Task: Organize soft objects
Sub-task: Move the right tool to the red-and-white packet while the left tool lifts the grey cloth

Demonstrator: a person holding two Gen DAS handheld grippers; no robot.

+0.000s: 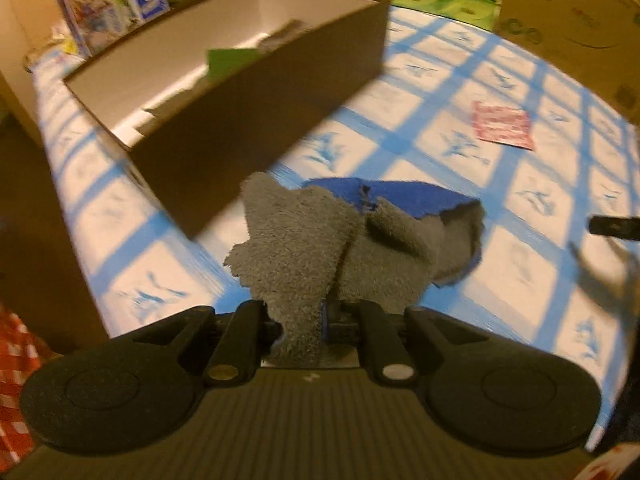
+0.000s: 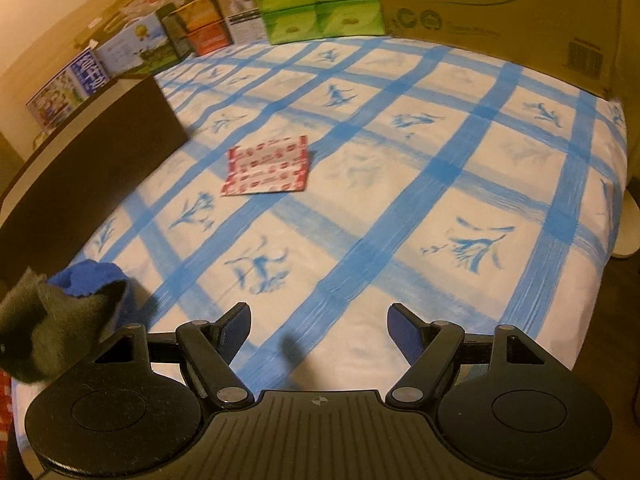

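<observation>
A fuzzy cloth (image 1: 340, 248), grey on one side and blue on the other, hangs bunched from my left gripper (image 1: 312, 310), which is shut on it just above the tablecloth. The cloth hides the fingertips. The same cloth (image 2: 60, 312) shows at the lower left of the right wrist view. Just beyond it stands a brown box (image 1: 256, 128) with a white inside, holding a green item (image 1: 228, 62) and some dark pieces. My right gripper (image 2: 320, 312) is open over bare tablecloth with nothing between its fingers. A folded red-and-white patterned piece (image 2: 266, 166) lies flat mid-table, right of the box (image 2: 100, 160).
A blue-checked tablecloth (image 2: 400, 160) covers the table. Green tissue boxes (image 2: 320, 0), a large cardboard carton (image 2: 500, 12) and several printed boxes (image 2: 132, 48) line the far edge. Red checked fabric (image 1: 16, 360) lies off the table at the lower left.
</observation>
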